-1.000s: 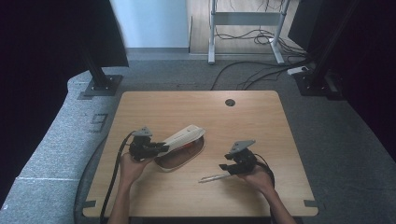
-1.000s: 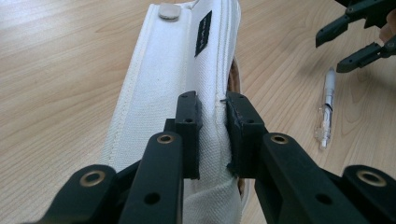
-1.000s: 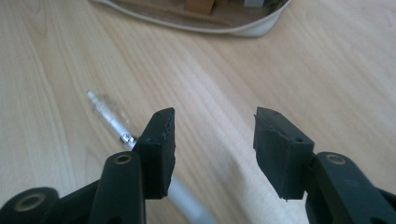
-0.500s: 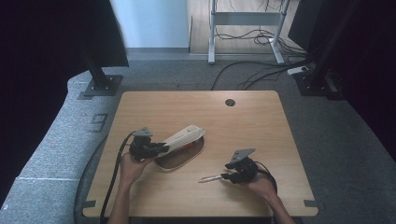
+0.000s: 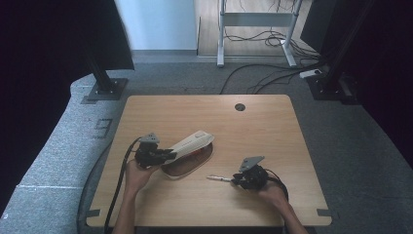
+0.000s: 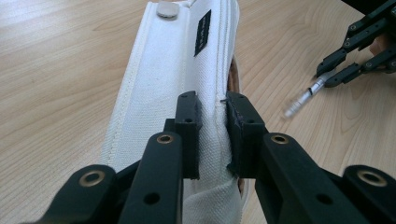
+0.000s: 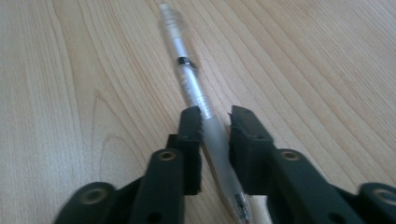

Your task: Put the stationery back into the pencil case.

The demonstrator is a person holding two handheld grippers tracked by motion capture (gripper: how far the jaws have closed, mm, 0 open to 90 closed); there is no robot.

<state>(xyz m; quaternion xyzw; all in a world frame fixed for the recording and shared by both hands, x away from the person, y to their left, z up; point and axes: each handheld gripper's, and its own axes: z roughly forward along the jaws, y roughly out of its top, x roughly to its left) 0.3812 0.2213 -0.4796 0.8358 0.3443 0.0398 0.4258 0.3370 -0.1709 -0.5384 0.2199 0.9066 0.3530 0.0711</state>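
Observation:
A white fabric pencil case (image 5: 192, 143) (image 6: 180, 74) with a brown inside lies on the wooden table (image 5: 253, 126), its flap lifted. My left gripper (image 5: 164, 155) (image 6: 212, 128) is shut on the flap's edge. A silver pen (image 5: 218, 179) (image 7: 191, 79) is held just above the table to the right of the case. My right gripper (image 5: 237, 181) (image 7: 215, 130) is shut on its frosted grip. In the left gripper view the pen (image 6: 306, 95) and the right gripper (image 6: 357, 51) appear at the upper right.
A round cable hole (image 5: 239, 107) sits near the table's far edge. Black stands (image 5: 104, 85) and floor cables (image 5: 263, 73) lie beyond the table. A person's hands (image 5: 272, 195) come in from the near edge.
My right gripper has moved nearer the front edge and slightly right, and the pen has gone with it. The left gripper and the case have held still.

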